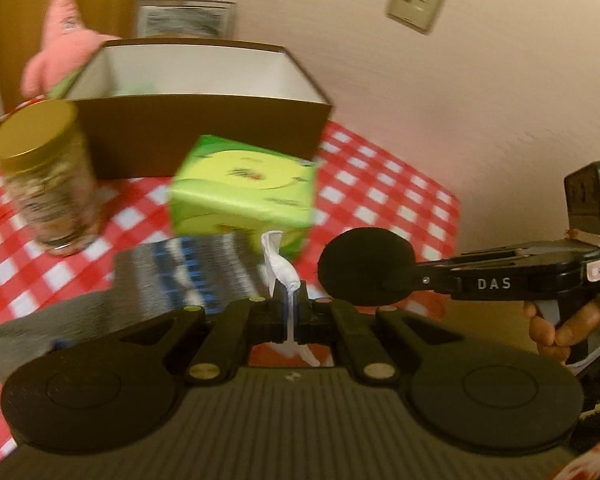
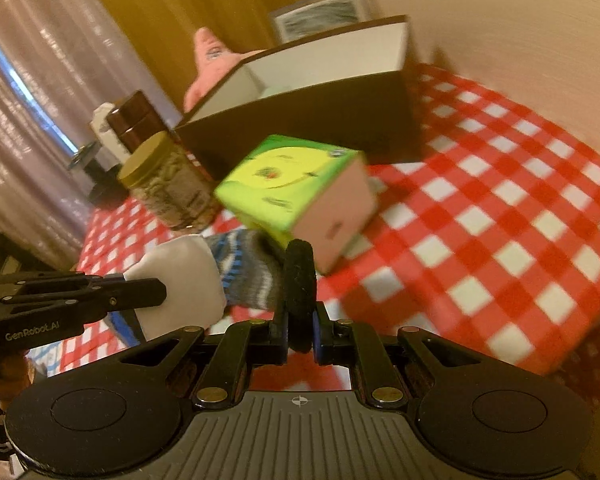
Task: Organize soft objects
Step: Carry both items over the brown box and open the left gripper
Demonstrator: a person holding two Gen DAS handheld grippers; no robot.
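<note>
The left gripper (image 1: 287,304) is clamped on a thin fold of white cloth (image 1: 281,268), which in the right-hand view proves to be the white end (image 2: 184,280) of a grey-and-blue striped sock (image 2: 248,276); the right gripper (image 2: 299,320) is clamped on a round black pad (image 2: 299,280) (foam or felt, the blur makes it hard to say which), the same black disc (image 1: 366,266) that shows side-on in the left view. Both soft things hang in the air above the red-and-white checked tablecloth (image 2: 500,220), near the open brown box (image 1: 204,136), which looks like the place they belong. Something pale green already lies inside it, and a pink plush toy (image 1: 64,52) sits behind its far corner. Between the grippers and the box stand a green tissue box (image 1: 244,196) and a gold-lidded jar (image 1: 44,172), so the carry should go up and over, not straight ahead. The sock dangles low, and its loose end could catch the jar or drag across the tissue box. I would lift both hands until the hanging cloth clears the box's near wall, bring each gripper past the rim, and only then let go, one at a time. Releasing early would drop the things on the tablecloth just short of the box.
</note>
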